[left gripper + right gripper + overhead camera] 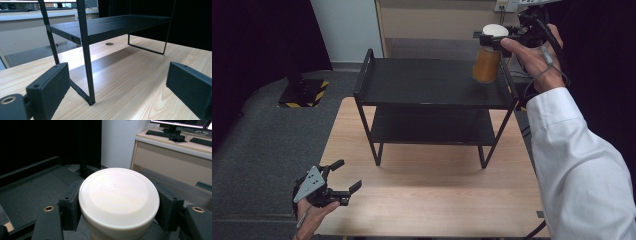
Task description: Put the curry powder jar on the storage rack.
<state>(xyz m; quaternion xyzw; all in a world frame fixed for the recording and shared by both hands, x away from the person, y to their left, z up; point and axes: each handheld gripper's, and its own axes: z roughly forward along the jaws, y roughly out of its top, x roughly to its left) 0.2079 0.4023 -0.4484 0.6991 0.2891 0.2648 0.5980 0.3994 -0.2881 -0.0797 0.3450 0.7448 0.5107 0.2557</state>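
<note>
1. Two grippers in use. The right gripper is clamped on the white lid of a jar with orange-brown contents, one jaw on either side of the lid.
2. The jar hangs below the jaws, above the right end of the black two-tier shelf's top board; contact with the board cannot be told.
3. Raised lettering on the lid, upside down in the right gripper view and too faint to read.
4. The left gripper is released, jaws wide apart and holding nothing, low over the wooden table.
5. Ahead of its jaws stands the shelf's near leg, foot on the table.
</note>
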